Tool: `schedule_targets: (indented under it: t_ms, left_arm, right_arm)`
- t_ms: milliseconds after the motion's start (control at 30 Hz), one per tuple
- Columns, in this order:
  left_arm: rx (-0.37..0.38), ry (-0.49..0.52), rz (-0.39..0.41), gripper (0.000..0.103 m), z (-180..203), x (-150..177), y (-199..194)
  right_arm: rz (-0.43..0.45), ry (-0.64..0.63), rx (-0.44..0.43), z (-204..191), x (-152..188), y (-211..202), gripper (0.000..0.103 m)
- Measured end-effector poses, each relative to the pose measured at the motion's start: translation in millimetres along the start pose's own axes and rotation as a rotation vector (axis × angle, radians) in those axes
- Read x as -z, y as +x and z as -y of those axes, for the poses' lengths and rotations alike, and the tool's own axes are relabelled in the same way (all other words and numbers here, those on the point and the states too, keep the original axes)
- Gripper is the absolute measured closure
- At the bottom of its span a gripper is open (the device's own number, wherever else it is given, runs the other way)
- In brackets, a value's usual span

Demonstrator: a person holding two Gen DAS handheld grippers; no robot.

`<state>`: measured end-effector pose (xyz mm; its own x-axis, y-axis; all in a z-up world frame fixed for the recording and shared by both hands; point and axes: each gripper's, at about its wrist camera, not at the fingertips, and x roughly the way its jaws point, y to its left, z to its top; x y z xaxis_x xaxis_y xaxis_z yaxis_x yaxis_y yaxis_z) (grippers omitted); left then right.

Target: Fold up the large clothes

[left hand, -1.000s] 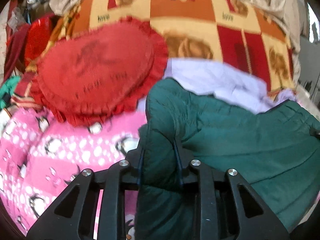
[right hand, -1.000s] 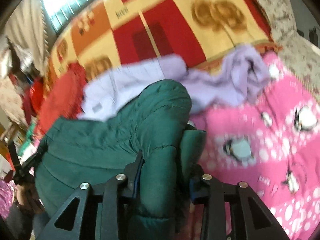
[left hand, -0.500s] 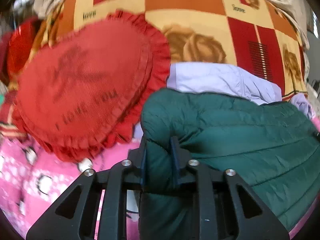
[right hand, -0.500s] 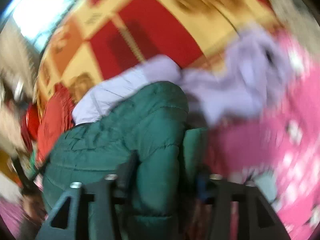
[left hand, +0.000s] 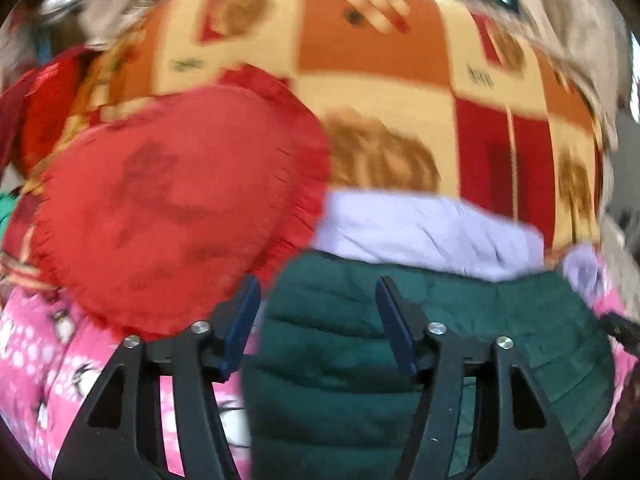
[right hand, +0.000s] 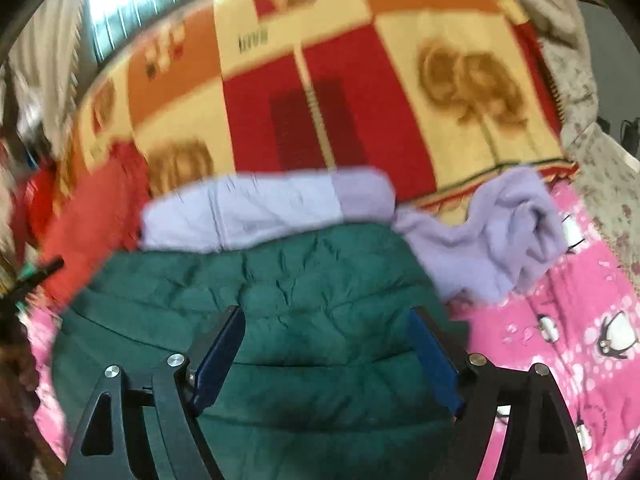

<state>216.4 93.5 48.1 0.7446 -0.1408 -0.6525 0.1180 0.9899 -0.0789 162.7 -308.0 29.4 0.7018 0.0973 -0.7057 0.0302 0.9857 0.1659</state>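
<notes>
A dark green quilted jacket (left hand: pixel 440 328) lies folded on the pink penguin bedspread (left hand: pixel 48 344); it also fills the lower middle of the right wrist view (right hand: pixel 312 300). My left gripper (left hand: pixel 316 292) is open, its jaws spread over the jacket's left end. My right gripper (right hand: pixel 324 320) is open, its jaws spread over the jacket's right end. A lilac jacket (right hand: pixel 260 212) lies just behind the green one, also seen in the left wrist view (left hand: pixel 420 232).
A red heart-shaped cushion (left hand: pixel 176 204) lies left of the green jacket. A red, orange and cream checked blanket (right hand: pixel 340 92) covers the back of the bed. A crumpled lilac garment (right hand: pixel 500 236) lies to the right on the pink bedspread (right hand: pixel 580 320).
Both grippers have opened and let go of the green jacket, which now lies flat on the bed. Both views are blurred by motion.
</notes>
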Motion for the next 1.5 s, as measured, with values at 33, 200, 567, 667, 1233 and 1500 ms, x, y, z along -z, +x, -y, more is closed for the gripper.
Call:
schedule_targets:
  t_ms: [33,200,567,667,1233,1500]
  left_arm:
    - [-0.014,0.024,-0.057,0.043,7.7,5.5,17.2]
    - [-0.066,0.004,-0.201,0.040,8.4,34.1,68.0]
    - [-0.041,-0.120,-0.210,0.023,-10.8,35.6,75.7]
    - [-0.055,-0.094,-0.259,0.023,-7.8,33.7,76.9]
    - [0.102,-0.033,-0.153,0.023,81.1,155.4,-126.9]
    - [0.062,0.097,-0.083,0.023,119.7,206.3,-161.8]
  right_arm:
    - [-0.055,0.004,-0.011,0.6,2.2,16.4,0.020]
    - [-0.138,0.011,-0.023,9.6,13.7,50.4,0.010]
    - [-0.157,-0.033,0.005,-1.7,16.6,57.1,0.000]
    - [-0.124,-0.043,0.037,-10.3,17.4,40.0,0.001]
    - [0.073,0.004,0.009,-28.1,169.2,-138.7,0.001]
    - [0.164,0.002,0.081,-39.8,219.9,-177.3,0.001]
